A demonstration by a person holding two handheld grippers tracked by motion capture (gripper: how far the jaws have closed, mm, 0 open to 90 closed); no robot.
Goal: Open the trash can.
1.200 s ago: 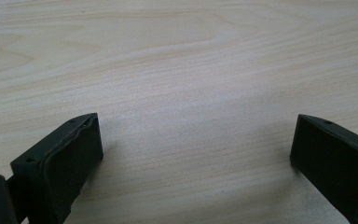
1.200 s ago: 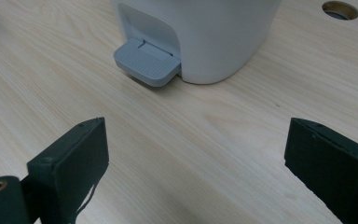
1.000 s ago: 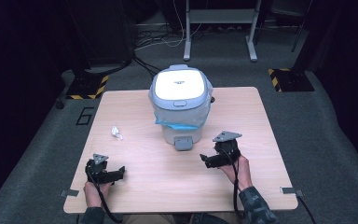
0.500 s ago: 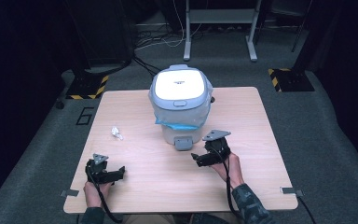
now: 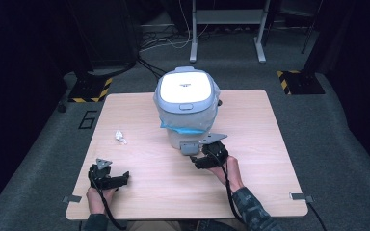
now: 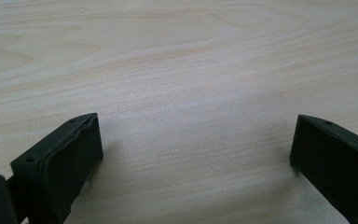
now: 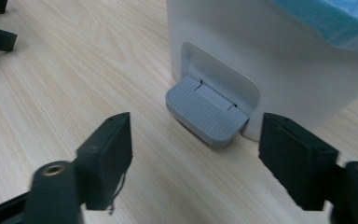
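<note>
A: Where is the pedal?

B: The bin's grey pedal sits centre frame, beyond the right gripper, whose empty jaws have just been narrowing. Keep centred and press squarely. The left gripper gapes wide.

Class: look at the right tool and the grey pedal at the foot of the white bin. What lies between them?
Nothing but bare table. In the right gripper view the right tool faces the grey pedal across bare wood, jaws apart.
</note>
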